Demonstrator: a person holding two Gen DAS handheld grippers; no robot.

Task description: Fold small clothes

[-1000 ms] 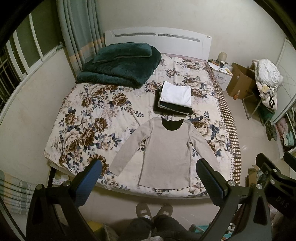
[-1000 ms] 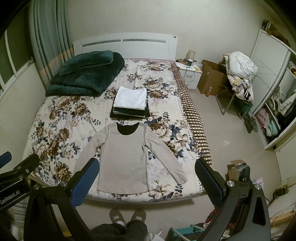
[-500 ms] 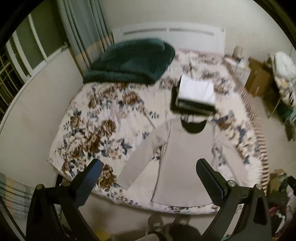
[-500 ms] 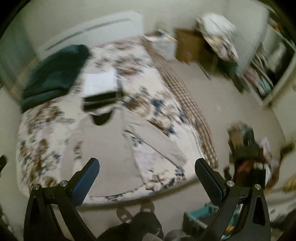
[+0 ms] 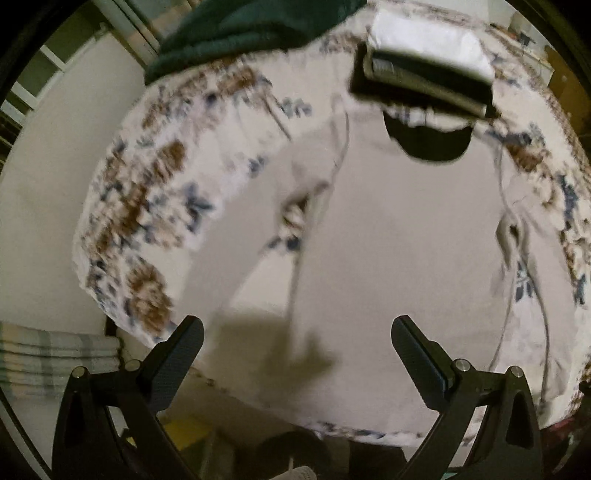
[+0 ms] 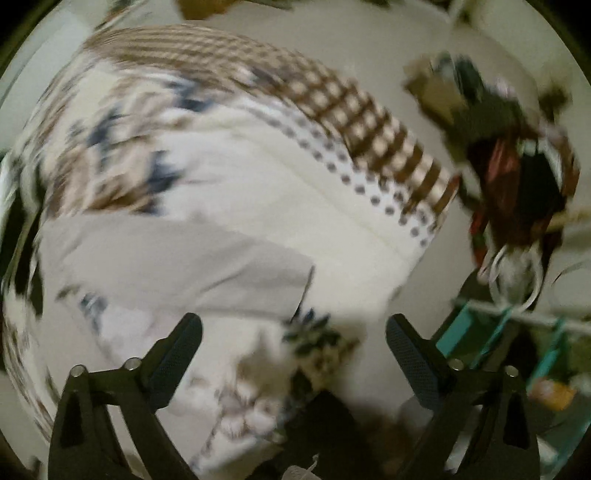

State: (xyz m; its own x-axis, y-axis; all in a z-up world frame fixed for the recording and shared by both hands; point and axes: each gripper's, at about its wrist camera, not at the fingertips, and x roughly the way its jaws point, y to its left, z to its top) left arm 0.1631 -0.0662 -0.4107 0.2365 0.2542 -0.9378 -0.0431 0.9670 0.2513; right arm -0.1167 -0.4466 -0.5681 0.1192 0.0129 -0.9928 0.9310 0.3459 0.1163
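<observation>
A beige long-sleeved top (image 5: 399, 236) with a black collar lies flat on the floral bedspread (image 5: 147, 206), hem toward me. My left gripper (image 5: 297, 354) is open and empty, low over the hem near the top's left sleeve (image 5: 236, 243). My right gripper (image 6: 293, 350) is open and empty, just above the bed corner by the cuff of the right sleeve (image 6: 192, 269). Both views are blurred by motion.
A stack of folded clothes (image 5: 424, 70), white on top, lies behind the collar. A dark green blanket (image 5: 251, 29) lies at the far left. Right of the bed are floor clutter (image 6: 517, 177) and a teal basket (image 6: 517, 339). The checked bed border (image 6: 369, 122) marks the right edge.
Both grippers have dropped fast toward the bed. The left one closed in on the top's hem and left side. The right one swung right and down to the right sleeve cuff.
</observation>
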